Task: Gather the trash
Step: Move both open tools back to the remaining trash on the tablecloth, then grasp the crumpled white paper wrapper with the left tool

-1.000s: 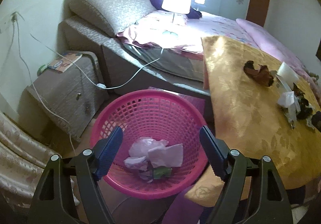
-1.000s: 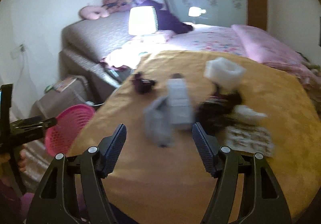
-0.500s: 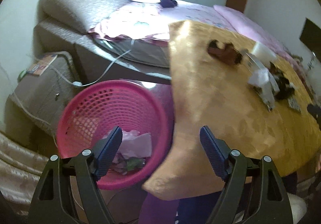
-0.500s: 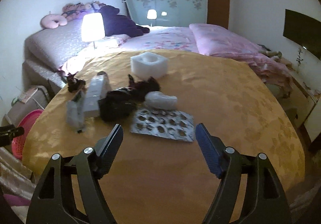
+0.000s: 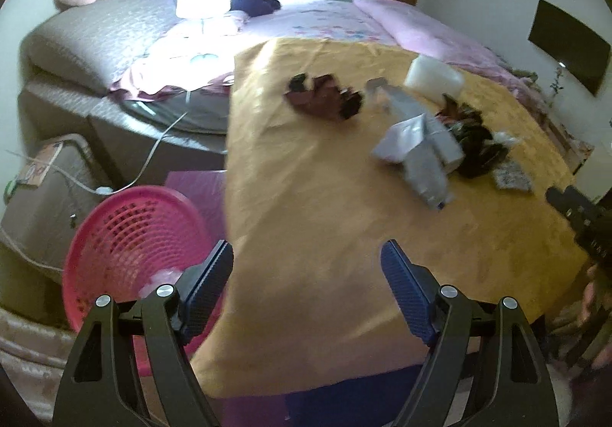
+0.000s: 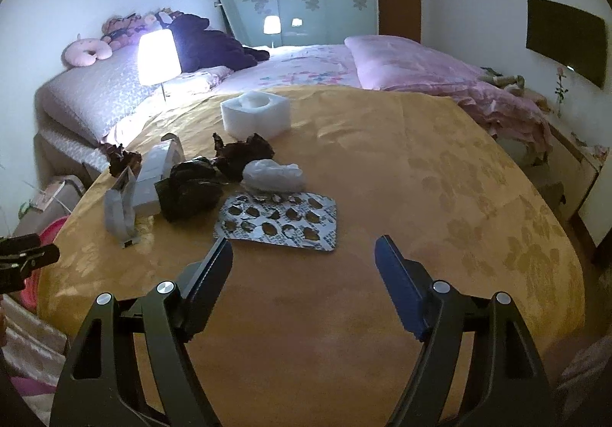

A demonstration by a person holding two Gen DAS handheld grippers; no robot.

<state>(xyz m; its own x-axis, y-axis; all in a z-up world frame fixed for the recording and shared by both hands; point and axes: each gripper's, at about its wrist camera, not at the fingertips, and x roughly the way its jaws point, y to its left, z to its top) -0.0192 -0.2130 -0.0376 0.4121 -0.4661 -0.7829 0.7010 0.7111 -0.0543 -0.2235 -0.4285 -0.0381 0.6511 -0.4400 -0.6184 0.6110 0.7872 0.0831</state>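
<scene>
Trash lies on a table with a yellow cloth [image 6: 382,167]: a used blister pack [image 6: 279,220], a white crumpled tissue [image 6: 273,174], black crumpled wrappers [image 6: 189,189], a grey carton [image 5: 417,144] and a brown wrapper [image 5: 325,100]. A pink mesh basket [image 5: 130,235] with some trash stands on the floor left of the table. My left gripper [image 5: 306,274] is open and empty over the table's near-left edge. My right gripper [image 6: 304,262] is open and empty just short of the blister pack.
A white foam block [image 6: 256,115] sits at the far side of the table. A bed [image 6: 306,63] with a lit lamp [image 6: 158,57] lies behind. A grey bedside cabinet [image 5: 42,189] stands left of the basket. A cable [image 5: 153,155] runs across the floor.
My left gripper has swung right, from above the pink basket to over the table's edge. My right gripper has steadied in front of the blister pack. Both stay open.
</scene>
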